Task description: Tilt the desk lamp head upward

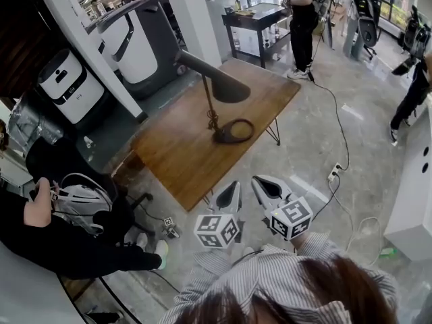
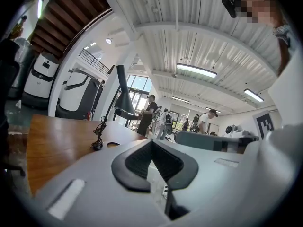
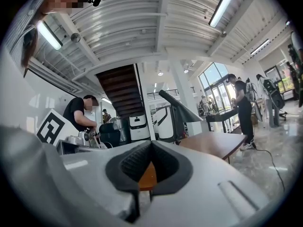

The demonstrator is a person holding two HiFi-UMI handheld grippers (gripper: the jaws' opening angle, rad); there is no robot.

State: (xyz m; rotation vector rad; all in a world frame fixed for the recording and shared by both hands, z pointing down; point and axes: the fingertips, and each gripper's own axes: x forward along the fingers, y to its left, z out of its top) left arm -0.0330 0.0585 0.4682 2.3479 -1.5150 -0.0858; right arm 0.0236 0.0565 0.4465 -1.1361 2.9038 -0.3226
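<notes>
Left claw [image 1: 228, 198] and right claw [image 1: 268, 189] are pinched shut, empty, well short of the lamp [image 1: 214, 79]. A hard upward shove might topple it.

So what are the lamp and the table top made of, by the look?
Lamp: probably painted metal, matte dark grey. The stem is thin and rigid, the cone head smooth with no shine. Plastic is possible.
Table top: wood or wood veneer, warm brown, satin finish. Long grain streaks show. I cannot tell solid from veneer.
</notes>
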